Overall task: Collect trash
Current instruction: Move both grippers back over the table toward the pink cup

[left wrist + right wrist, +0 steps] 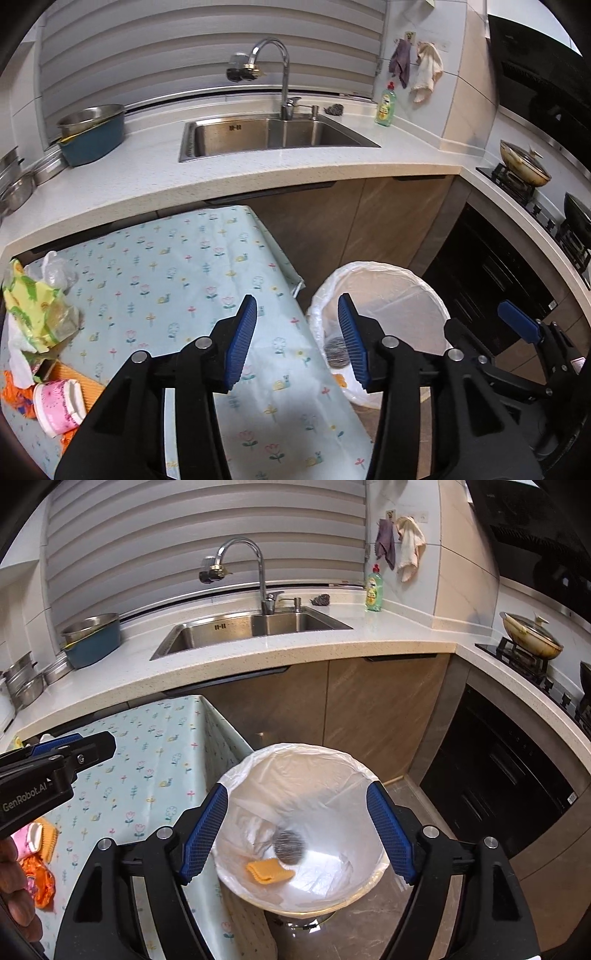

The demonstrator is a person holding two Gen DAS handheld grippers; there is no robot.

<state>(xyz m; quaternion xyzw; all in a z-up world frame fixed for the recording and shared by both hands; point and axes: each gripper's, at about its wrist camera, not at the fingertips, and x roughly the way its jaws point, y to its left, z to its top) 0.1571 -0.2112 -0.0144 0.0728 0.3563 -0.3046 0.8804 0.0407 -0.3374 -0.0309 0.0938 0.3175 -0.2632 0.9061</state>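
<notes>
The right gripper (pixel 297 830) hangs spread wide above the lined trash bin (pixel 236 771), holding nothing. Inside lie a steel scrubber (pixel 290 847) and a yellow sponge cloth (pixel 269 874), touching. The left gripper (pixel 55 755) hovers over the floral tablecloth (pixel 155 771).

The left wrist view looks forward and down over the floral light-blue tablecloth (pixel 177 280), near it. The right wrist view looks down into the white-lined round bin (pixel 317 764), close. Both face the far steel sink (pixel 273 134) and share tablecloth, bin and counter.
</notes>
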